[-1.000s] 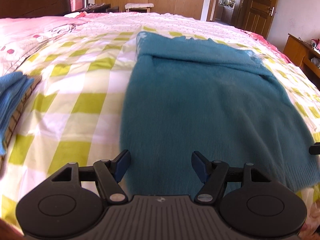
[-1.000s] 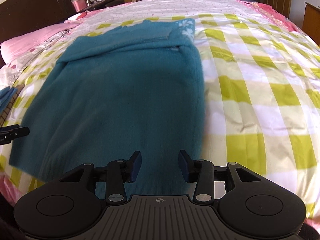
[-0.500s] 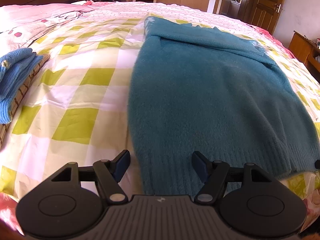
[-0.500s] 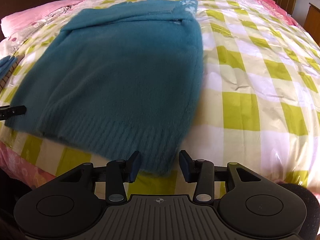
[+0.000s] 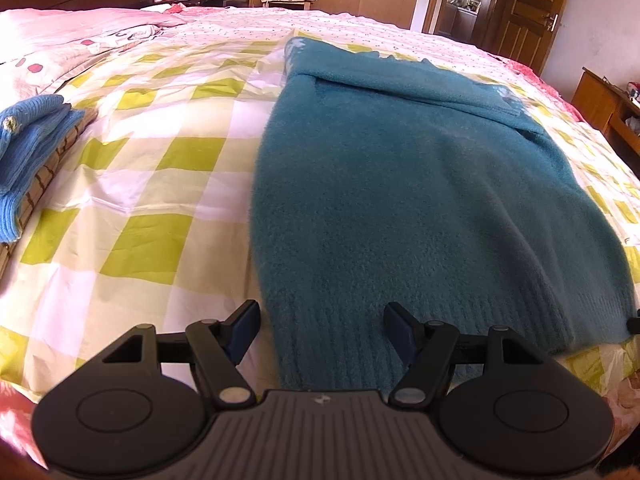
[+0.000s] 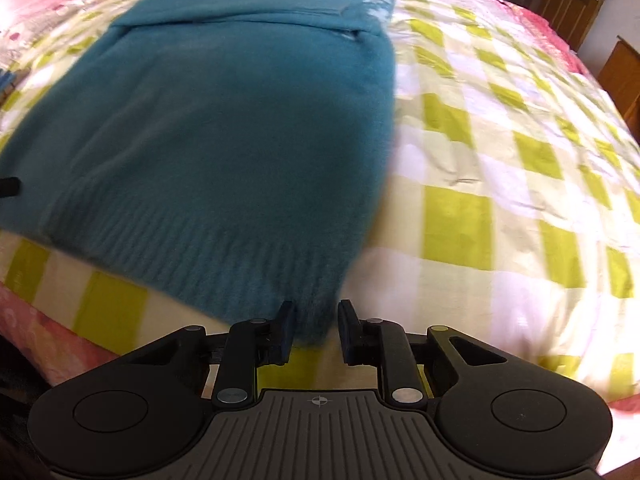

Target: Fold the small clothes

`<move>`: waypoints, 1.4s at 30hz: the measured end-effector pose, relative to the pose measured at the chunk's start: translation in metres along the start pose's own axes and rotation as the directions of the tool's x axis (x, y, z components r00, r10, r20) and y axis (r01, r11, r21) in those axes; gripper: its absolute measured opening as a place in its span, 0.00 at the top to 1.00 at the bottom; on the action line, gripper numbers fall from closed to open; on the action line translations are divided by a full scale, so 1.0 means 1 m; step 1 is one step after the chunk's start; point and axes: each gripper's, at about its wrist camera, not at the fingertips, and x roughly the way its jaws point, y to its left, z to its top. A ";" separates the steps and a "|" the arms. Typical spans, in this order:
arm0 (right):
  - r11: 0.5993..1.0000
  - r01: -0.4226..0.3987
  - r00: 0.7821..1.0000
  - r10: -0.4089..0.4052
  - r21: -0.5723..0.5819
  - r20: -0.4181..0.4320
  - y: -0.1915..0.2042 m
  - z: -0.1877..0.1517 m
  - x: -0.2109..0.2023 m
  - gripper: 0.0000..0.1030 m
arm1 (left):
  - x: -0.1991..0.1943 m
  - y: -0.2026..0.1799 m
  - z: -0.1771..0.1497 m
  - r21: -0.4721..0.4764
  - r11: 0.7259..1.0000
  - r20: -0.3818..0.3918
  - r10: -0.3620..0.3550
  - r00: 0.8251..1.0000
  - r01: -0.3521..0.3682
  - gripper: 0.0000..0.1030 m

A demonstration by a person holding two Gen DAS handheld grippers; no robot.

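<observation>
Garment: the fuzzy teal knitted sweater (image 5: 420,200) lies flat on the bed with the yellow-green and white checked cover (image 5: 132,184), filling the centre and right of the left wrist frame; its ribbed hem is at the bottom of the frame, its folded-over top part towards the upper middle.
Why laid so: spread flat with the hem nearest both tools, it seems ready for the bottom edge to be lifted and carried up over the body.
Left hand-held gripper (image 5: 320,330): spread wide, straddling the hem's lower left corner; the pads do not press the knit.
Right hand-held gripper (image 6: 314,330): its jaws are closing, with the hem's lower right corner between them; a gap shows beside the right pad, so the pinch looks not yet complete.
Left view only: a folded light-blue knitted garment (image 5: 28,152) on a brown woven mat (image 5: 52,160) at the left edge, probably already finished; wooden wardrobe and door along the top.
Right view only: the bare checked cover to the right of the sweater (image 6: 208,128), and the corner being taken; this frame is blurred.
</observation>
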 end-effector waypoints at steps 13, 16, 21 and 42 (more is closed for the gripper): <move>0.998 0.014 1.000 -0.014 0.061 -0.008 -0.018 0.001 0.003 0.82 | -0.003 0.000 -0.006 0.029 0.999 -0.011 0.026 1.000 -0.026 0.29; 0.994 -0.008 1.000 0.009 0.107 -0.006 -0.023 0.000 0.005 0.80 | -0.004 0.003 -0.006 0.005 1.000 -0.004 0.020 1.000 -0.020 0.30; 0.995 -0.002 1.000 0.001 0.097 0.008 -0.017 -0.001 0.005 0.77 | -0.005 -0.002 -0.009 0.029 0.998 0.011 0.047 0.999 -0.047 0.47; 0.969 -0.120 0.992 0.109 0.216 0.062 -0.036 -0.001 -0.013 0.71 | -0.006 0.018 0.006 -0.104 0.992 -0.031 -0.070 0.997 0.067 0.41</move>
